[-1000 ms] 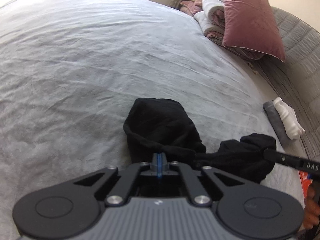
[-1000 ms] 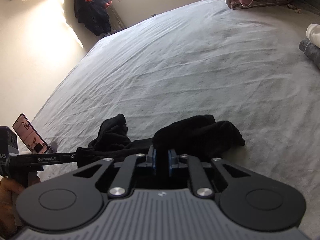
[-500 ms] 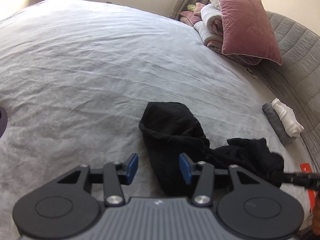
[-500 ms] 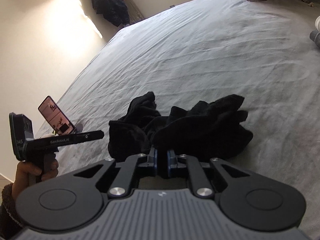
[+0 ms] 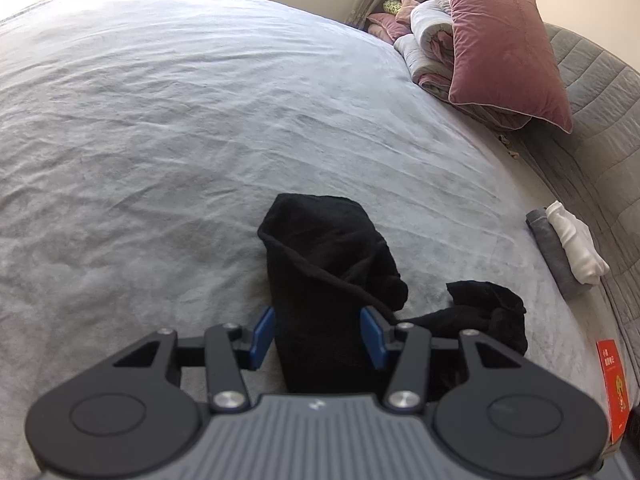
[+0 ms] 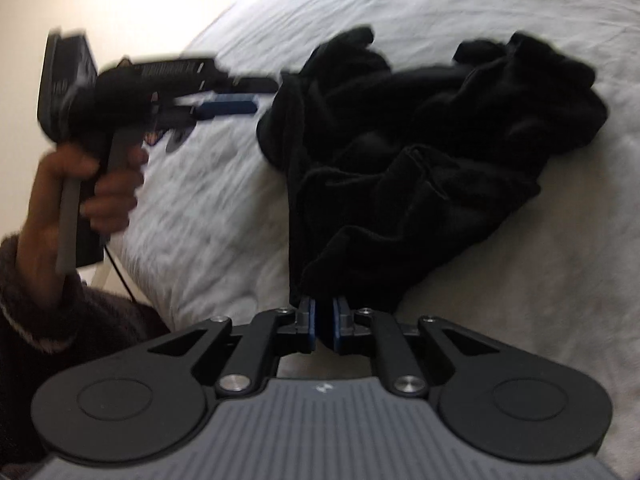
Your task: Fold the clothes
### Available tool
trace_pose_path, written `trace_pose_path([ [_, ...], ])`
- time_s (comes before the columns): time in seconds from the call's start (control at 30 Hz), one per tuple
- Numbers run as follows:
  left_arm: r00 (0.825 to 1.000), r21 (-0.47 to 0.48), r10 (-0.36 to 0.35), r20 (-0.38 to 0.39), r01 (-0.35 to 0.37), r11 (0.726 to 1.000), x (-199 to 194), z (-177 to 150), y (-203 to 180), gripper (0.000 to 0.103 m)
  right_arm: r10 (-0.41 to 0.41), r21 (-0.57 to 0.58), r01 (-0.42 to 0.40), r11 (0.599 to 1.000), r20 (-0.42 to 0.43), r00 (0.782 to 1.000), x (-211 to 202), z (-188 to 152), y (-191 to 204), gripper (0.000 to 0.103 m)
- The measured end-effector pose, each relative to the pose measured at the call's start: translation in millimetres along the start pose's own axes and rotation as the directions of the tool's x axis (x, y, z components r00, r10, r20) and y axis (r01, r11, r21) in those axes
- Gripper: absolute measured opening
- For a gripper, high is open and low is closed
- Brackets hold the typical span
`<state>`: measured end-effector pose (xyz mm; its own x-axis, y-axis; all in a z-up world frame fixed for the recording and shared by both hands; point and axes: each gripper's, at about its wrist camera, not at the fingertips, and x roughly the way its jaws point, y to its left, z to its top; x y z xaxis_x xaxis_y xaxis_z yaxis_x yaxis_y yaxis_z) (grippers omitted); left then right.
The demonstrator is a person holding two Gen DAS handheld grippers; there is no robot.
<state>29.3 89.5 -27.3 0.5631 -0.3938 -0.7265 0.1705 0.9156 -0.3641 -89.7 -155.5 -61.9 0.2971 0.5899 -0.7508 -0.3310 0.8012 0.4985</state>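
A black garment (image 5: 332,264) lies crumpled on the grey bed sheet (image 5: 160,120). In the left wrist view my left gripper (image 5: 318,336) is open, its blue pads on either side of the garment's near end. In the right wrist view the same black garment (image 6: 420,152) hangs bunched and lifted, and my right gripper (image 6: 323,326) is shut on its lower edge. The left gripper (image 6: 224,94) appears there too, blurred, held by a hand (image 6: 80,184) to the left of the cloth.
A pink pillow (image 5: 500,40) and folded blankets (image 5: 424,44) sit at the bed's far right. A folded grey and white pile (image 5: 568,248) lies by the quilted headboard (image 5: 600,120). A red packet (image 5: 614,388) lies at the right edge.
My left gripper let go of the garment and opened wide. My right gripper lifted its end of the cloth, bunching it, and its view tilted downward.
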Motion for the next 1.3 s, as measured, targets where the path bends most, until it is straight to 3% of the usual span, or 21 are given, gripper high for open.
trace_pose_path([
  [0.3, 0.999, -0.054, 0.042, -0.013, -0.042, 0.998, 23, 8, -4, 0.049, 0.038, -0.067, -0.035, 0.997, 0.042, 0.998, -12, 13, 5, 0.020],
  [0.4, 0.999, -0.066, 0.045, 0.005, -0.045, 0.997, 24, 14, -4, 0.049, 0.031, -0.063, -0.025, 0.998, 0.095, 0.995, -24, 25, 0, 0.038],
  [0.53, 0.998, -0.078, 0.066, 0.019, -0.065, 0.995, 29, 21, -4, 0.051, 0.033, -0.032, -0.027, 0.999, 0.191, 0.981, -46, 42, -9, 0.043],
  [0.7, 0.992, -0.071, 0.124, 0.034, -0.122, 0.990, 38, 27, -3, 0.051, -0.045, -0.007, 0.050, 0.999, 0.315, 0.948, -57, 67, -22, 0.045],
  [0.8, 0.992, -0.076, 0.126, 0.017, -0.124, 0.989, 46, 28, -1, 0.051, -0.117, -0.009, 0.127, 0.992, 0.321, 0.940, -44, 83, -27, 0.045],
  [0.93, 0.992, -0.082, 0.127, 0.001, -0.126, 0.989, 55, 29, 0, 0.050, -0.127, -0.003, 0.134, 0.991, 0.303, 0.945, -24, 100, -34, 0.045],
  [1.03, 0.993, -0.091, 0.120, 0.000, -0.120, 0.989, 59, 30, 3, 0.042, -0.118, 0.000, 0.123, 0.992, 0.290, 0.950, -10, 111, -39, 0.045],
  [1.2, 0.996, -0.098, 0.091, -0.010, -0.092, 0.991, 62, 31, 9, 0.006, -0.081, 0.019, 0.079, 0.997, 0.250, 0.965, 15, 120, -46, 0.045],
  [1.3, 0.990, -0.069, 0.136, 0.035, -0.133, 0.989, 57, 32, 8, 0.004, -0.041, 0.020, 0.037, 0.999, 0.226, 0.973, 31, 122, -50, 0.044],
])
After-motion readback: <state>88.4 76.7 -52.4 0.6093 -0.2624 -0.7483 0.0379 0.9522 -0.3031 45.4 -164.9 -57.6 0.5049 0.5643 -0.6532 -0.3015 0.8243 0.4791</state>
